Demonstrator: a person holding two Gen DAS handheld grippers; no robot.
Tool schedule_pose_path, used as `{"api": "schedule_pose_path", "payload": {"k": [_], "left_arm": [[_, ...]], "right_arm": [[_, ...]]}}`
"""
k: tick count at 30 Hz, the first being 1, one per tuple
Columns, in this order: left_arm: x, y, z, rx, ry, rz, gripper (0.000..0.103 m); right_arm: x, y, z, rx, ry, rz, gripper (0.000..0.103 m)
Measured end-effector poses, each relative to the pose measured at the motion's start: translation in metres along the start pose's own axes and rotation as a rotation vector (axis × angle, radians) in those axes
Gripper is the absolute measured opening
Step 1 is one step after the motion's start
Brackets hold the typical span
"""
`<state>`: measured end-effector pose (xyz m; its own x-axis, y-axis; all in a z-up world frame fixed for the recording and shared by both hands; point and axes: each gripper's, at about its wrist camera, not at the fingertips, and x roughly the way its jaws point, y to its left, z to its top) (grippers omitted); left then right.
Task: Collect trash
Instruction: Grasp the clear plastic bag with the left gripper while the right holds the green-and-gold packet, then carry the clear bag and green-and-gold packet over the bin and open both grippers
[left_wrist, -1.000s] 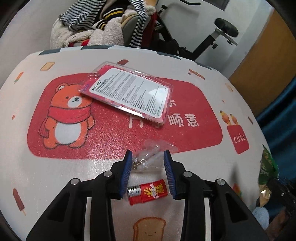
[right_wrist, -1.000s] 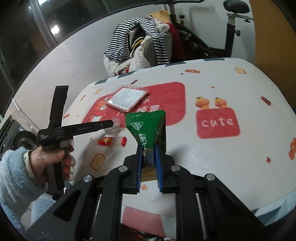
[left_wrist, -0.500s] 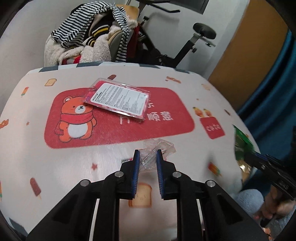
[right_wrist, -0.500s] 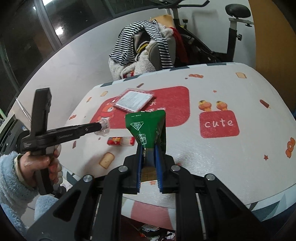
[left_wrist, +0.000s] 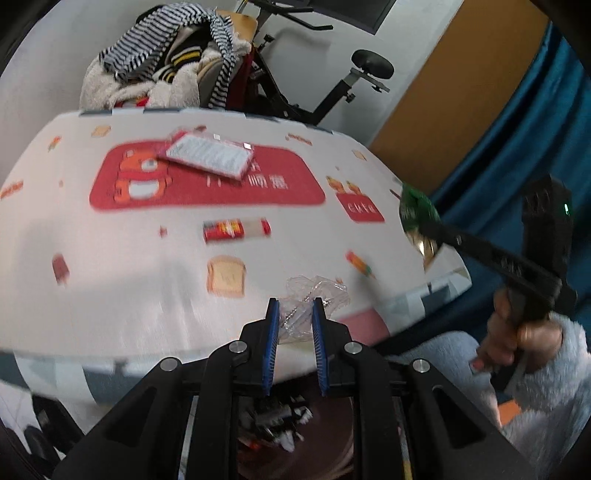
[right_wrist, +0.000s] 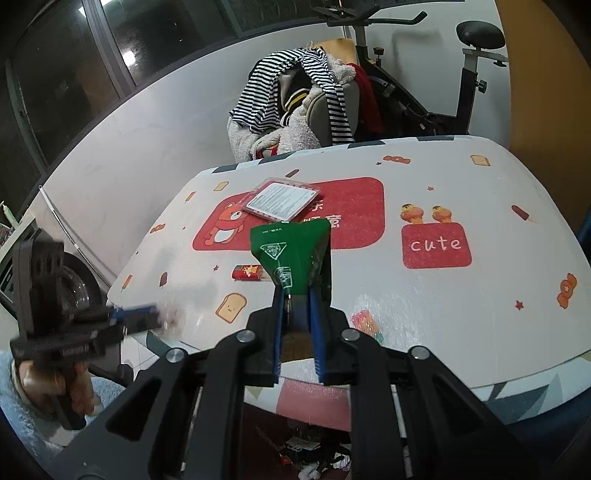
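Note:
My left gripper (left_wrist: 294, 308) is shut on a crumpled clear plastic wrapper (left_wrist: 314, 295), held at the table's near edge; it shows blurred in the right wrist view (right_wrist: 147, 317). My right gripper (right_wrist: 297, 295) is shut on a green snack bag (right_wrist: 291, 254), held above the near edge; the bag shows in the left wrist view (left_wrist: 415, 208). A small red wrapper (left_wrist: 236, 230) lies on the table (left_wrist: 110, 280), also seen in the right wrist view (right_wrist: 249, 272). A pink-edged flat package (left_wrist: 210, 155) lies on the red bear print (right_wrist: 284, 197).
A chair piled with striped and fleecy clothes (right_wrist: 295, 99) and an exercise bike (right_wrist: 461, 74) stand behind the table. Below the near edge a container with trash in it (left_wrist: 280, 428) shows between the fingers. A blue curtain (left_wrist: 517, 147) hangs at the right.
My left gripper closed on the clear wrapper, lifted it off the table and pulled back to the near edge. The red wrapper stayed on the table. My right gripper kept the green bag.

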<state>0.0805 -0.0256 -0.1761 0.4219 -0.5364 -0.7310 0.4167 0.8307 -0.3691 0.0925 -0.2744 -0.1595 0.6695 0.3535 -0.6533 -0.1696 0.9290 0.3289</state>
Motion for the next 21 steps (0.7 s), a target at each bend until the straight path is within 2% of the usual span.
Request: {"api": "schedule_pose_path", "payload": {"k": [8, 21], "left_arm": [[0.001, -0.005, -0.048, -0.032, 0.078, -0.032, 0.018], [0.009, -0.012, -0.067, -0.031, 0.112, -0.019, 0.018]], "right_arm": [[-0.01, 0.008, -0.011, -0.006, 0.006, 0.006, 0.017], [-0.013, 0.015, -0.022, -0.007, 0.025, 0.011, 0.017]]}}
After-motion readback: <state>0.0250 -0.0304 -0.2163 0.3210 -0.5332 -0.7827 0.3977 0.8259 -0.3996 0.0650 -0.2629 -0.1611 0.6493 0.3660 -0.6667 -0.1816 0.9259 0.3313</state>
